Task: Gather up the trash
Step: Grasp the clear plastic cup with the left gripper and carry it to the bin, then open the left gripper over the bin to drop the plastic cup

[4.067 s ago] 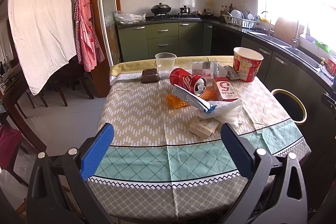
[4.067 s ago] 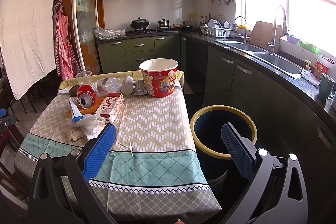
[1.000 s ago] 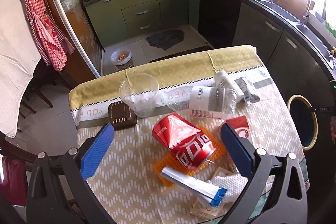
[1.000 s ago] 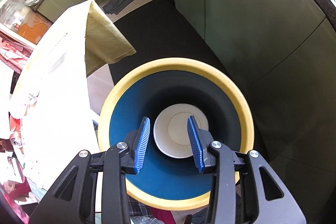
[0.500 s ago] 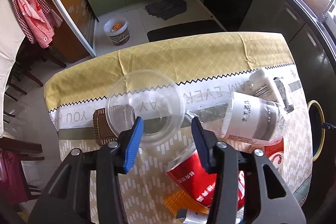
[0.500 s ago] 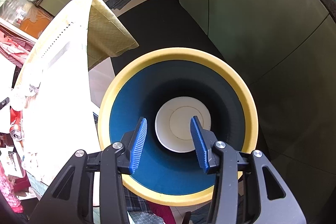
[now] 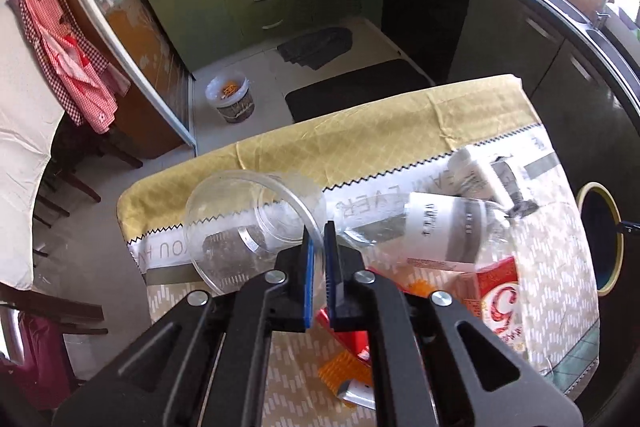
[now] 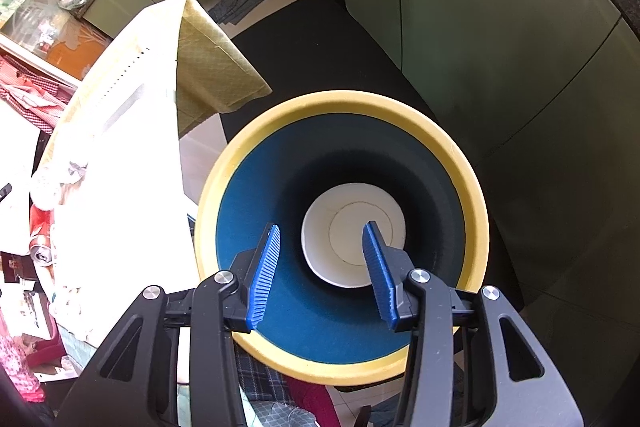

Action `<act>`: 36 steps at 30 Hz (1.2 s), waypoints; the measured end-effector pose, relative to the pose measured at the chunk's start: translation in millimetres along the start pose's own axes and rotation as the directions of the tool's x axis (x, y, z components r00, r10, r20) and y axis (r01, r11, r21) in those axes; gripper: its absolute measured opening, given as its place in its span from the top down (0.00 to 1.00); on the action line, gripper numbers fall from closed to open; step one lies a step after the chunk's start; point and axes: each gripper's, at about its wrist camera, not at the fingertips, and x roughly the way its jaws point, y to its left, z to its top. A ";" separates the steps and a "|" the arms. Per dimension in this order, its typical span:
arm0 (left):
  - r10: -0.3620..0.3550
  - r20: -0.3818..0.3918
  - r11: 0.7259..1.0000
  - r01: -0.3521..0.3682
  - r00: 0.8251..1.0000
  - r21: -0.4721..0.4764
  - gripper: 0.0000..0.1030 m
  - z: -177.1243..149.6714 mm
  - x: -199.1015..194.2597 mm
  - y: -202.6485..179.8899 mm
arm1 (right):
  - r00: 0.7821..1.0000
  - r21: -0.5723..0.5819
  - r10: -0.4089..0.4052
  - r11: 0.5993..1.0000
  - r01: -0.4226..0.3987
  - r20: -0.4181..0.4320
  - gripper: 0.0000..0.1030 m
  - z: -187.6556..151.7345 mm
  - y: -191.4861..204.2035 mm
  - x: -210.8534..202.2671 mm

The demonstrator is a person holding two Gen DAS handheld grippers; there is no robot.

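My left gripper [image 7: 318, 259] is shut on the rim of a clear plastic cup [image 7: 248, 227], which tilts above the table [image 7: 360, 131]. A clear plastic bottle [image 7: 432, 231] with a white label lies to its right. A red can [image 7: 352, 335] lies partly hidden under the gripper. My right gripper [image 8: 320, 259] is open and empty above the blue bin [image 8: 464, 187] with a yellow rim. A white paper bowl [image 8: 352, 227] lies at the bin's bottom.
A red and white carton [image 7: 496, 299], an orange wrapper [image 7: 340, 371] and a small white bottle [image 7: 480, 175] lie on the table. The bin also shows at the table's right [image 7: 600, 239]. Green cabinets [image 8: 500, 27] stand behind the bin. A small bucket [image 7: 230, 99] stands on the floor.
My left gripper has closed on the clear cup's rim and lifted it, tilting it. My right gripper has opened wider above the bin.
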 end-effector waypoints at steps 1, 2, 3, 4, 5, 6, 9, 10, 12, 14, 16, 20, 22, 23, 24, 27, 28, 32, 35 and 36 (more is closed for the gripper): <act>-0.018 0.015 1.000 0.018 1.000 0.024 0.95 -0.7 -11.7 -11.7 | 1.000 -0.001 0.004 1.000 -0.004 0.005 0.58 -1.3 -0.4 -2.9; -0.039 0.028 0.998 0.038 0.999 0.051 0.95 -2.0 -22.3 -26.1 | 1.000 -0.001 0.008 1.000 -0.008 0.011 0.58 -2.6 -1.4 -6.2; -0.064 0.040 0.995 0.060 0.997 0.082 0.95 -3.5 -33.0 -42.1 | 1.000 0.000 0.011 1.000 -0.011 0.017 0.58 -3.6 -3.1 -10.0; -0.094 0.050 0.989 0.088 0.994 0.116 0.95 -5.1 -42.7 -61.0 | 1.000 0.001 0.012 1.000 -0.012 0.022 0.58 -5.1 -5.0 -13.5; -0.132 0.054 0.981 0.122 0.990 0.154 0.95 -7.1 -51.5 -82.7 | 1.000 0.003 0.014 1.000 -0.014 0.028 0.58 -6.8 -7.3 -16.7; -0.167 0.054 0.969 0.154 0.984 0.194 0.95 -9.2 -58.4 -105.3 | 0.999 0.007 0.015 1.000 -0.015 0.033 0.57 -8.7 -10.2 -19.7; -0.283 0.031 0.914 0.259 0.959 0.312 0.95 -15.4 -70.8 -180.2 | 0.999 0.015 0.015 1.000 -0.015 0.043 0.57 -13.1 -19.1 -26.8; -0.320 0.017 0.891 0.294 0.947 0.347 0.95 -17.0 -72.0 -205.2 | 0.999 0.018 0.014 1.000 -0.015 0.047 0.57 -15.1 -22.4 -28.8; -0.378 -0.018 0.839 0.351 0.926 0.415 0.95 -19.9 -69.7 -258.1 | 0.998 0.027 0.018 0.999 -0.019 0.052 0.57 -18.4 -28.8 -32.0; -0.417 -0.068 0.791 0.399 0.906 0.464 0.95 -24.9 -60.2 -309.1 | 0.998 0.034 0.016 0.999 -0.018 0.057 0.57 -22.3 -35.3 -34.7; -0.444 -0.115 0.751 0.439 0.888 0.493 0.95 -29.2 -45.3 -353.7 | 0.998 0.039 0.010 0.999 -0.012 0.059 0.57 -26.9 -42.1 -37.1; -0.450 -0.194 0.714 0.482 0.872 0.508 0.95 -38.5 -9.9 -423.8 | 0.998 0.049 -0.010 0.999 0.007 0.061 0.57 -34.8 -57.2 -44.8; -0.434 -0.211 0.720 0.477 0.876 0.504 0.95 -41.4 7.7 -443.4 | 0.998 0.056 -0.019 0.998 0.015 0.063 0.57 -37.5 -63.8 -48.4; -0.427 -0.219 0.724 0.477 0.877 0.497 0.95 -42.2 16.4 -451.2 | 0.998 0.060 -0.022 0.998 0.018 0.065 0.56 -38.6 -67.0 -50.2; -0.424 -0.228 0.728 0.480 0.876 0.490 0.95 -43.0 23.7 -456.6 | 0.997 0.064 -0.025 0.998 0.020 0.068 0.55 -39.5 -69.7 -51.7; -0.409 -0.238 0.737 0.472 0.881 0.484 0.74 -45.8 34.6 -462.8 | 0.997 0.068 -0.036 0.997 0.031 0.073 0.54 -42.1 -74.9 -53.1; -0.408 -0.233 0.740 0.470 0.883 0.482 0.63 -46.9 33.5 -461.3 | 0.996 0.069 -0.036 0.997 0.031 0.076 0.54 -41.4 -75.3 -53.1; -0.436 -0.218 0.730 0.485 0.873 0.481 0.59 -48.9 10.0 -441.2 | 0.997 0.054 -0.027 0.998 0.023 0.077 0.53 -41.4 -69.7 -49.7; -0.456 -0.181 0.736 0.484 0.871 0.474 0.59 -47.9 -22.4 -404.6 | 0.998 0.012 -0.007 1.000 0.006 0.070 0.53 -38.4 -52.2 -44.9; -0.459 -0.162 0.745 0.477 0.874 0.466 0.59 -48.2 -32.9 -390.4 | 0.998 -0.009 0.000 1.000 0.001 0.067 0.53 -38.1 -43.5 -44.3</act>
